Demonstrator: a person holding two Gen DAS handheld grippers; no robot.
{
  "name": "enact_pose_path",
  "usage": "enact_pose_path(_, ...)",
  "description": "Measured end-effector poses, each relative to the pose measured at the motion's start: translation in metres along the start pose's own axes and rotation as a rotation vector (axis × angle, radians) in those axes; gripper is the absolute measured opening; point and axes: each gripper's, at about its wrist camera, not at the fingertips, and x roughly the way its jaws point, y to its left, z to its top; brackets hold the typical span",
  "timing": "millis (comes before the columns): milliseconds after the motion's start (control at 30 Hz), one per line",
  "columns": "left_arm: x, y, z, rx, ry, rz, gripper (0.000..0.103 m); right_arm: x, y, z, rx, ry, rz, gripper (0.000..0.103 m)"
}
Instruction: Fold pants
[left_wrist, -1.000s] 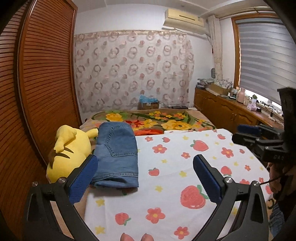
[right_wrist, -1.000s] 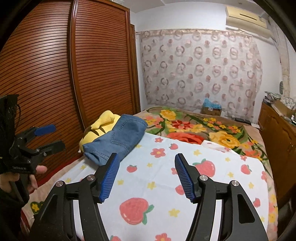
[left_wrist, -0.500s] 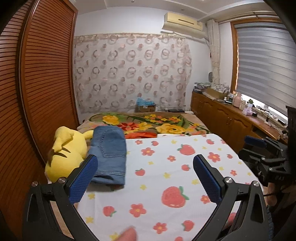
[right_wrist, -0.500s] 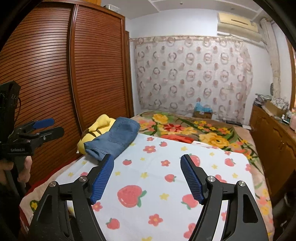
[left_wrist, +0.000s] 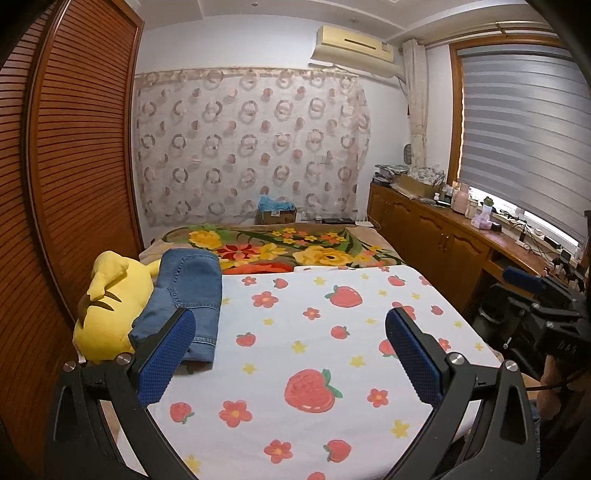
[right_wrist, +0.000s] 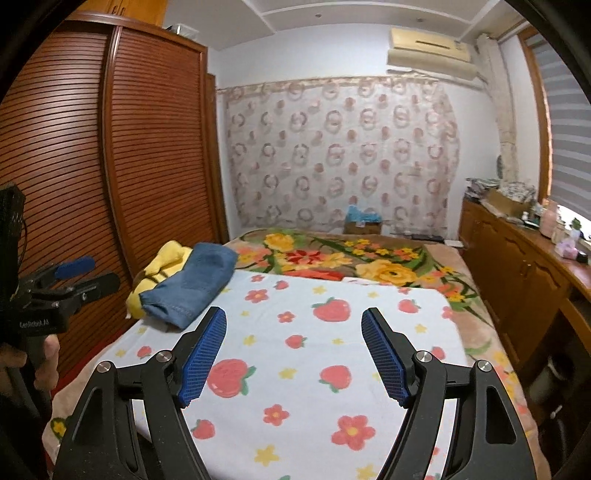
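Tongs first: the left gripper (left_wrist: 290, 345) fills the bottom of the left wrist view with its blue pads spread wide, nothing between them and nothing touched, only strawberry-print sheet (left_wrist: 325, 354) showing through the gap. The right gripper (right_wrist: 293, 352) sits low in the right wrist view, jaws also well apart and empty, hanging over the same sheet; it appears again at the right edge of the left wrist view, gripped by a hand that is mostly hidden. Neither tool has hold of any cloth. Further out, the pants (left_wrist: 188, 291), blue denim, lie at the left of the frame as a compact folded bundle, resting partly on the sheet and partly against a yellow plush toy (left_wrist: 110, 299) that sits between them and the slatted wooden wardrobe (left_wrist: 74, 166). In the right wrist view the same bundle lies left of centre, well beyond the fingertips. Judging by that shape, the folding looks finished or nearly so. Denim of this kind should be fairly heavy and limp, not slippery and in no way fragile, but stacked layers can slide apart; if another hold is wanted, the thick hem edge nearest the camera or the folded corners seem the surest places to pinch. Behind the sheet a floral blanket (left_wrist: 295, 247) covers the far end of the bed.
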Motion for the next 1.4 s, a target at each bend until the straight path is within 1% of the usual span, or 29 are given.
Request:
enact_pose_path(200, -0.002, -0.009, -0.002, 0.011, -0.006, 0.004, 0.103, -0.012, 0.005, -0.002, 0.019, -0.029, -0.06, 0.077)
enact_pose_path(400, -0.003, -0.011, -0.002, 0.011, -0.005, 0.006, 0.103, -0.014, 0.01, -0.008, 0.041, -0.038, -0.083, 0.077)
enact_pose_path(633, -0.004, -0.013, -0.004, 0.01, -0.001, 0.005, 0.103, -0.013, 0.022, -0.01, 0.043, -0.039, -0.091, 0.077)
enact_pose_path(733, -0.005, -0.014, -0.004, 0.009, -0.005, 0.012, 0.103, -0.015, 0.013, -0.014, 0.049, -0.039, -0.092, 0.077)
enact_pose_path(933, -0.004, -0.012, -0.013, 0.005, 0.0, 0.024, 0.103, -0.015, 0.013, -0.013, 0.05, -0.041, -0.091, 0.077)
enact_pose_path(1400, -0.003, -0.005, -0.014, 0.001, 0.008, 0.025, 0.103, -0.014, 0.01, -0.016, 0.052, -0.04, -0.088, 0.077)
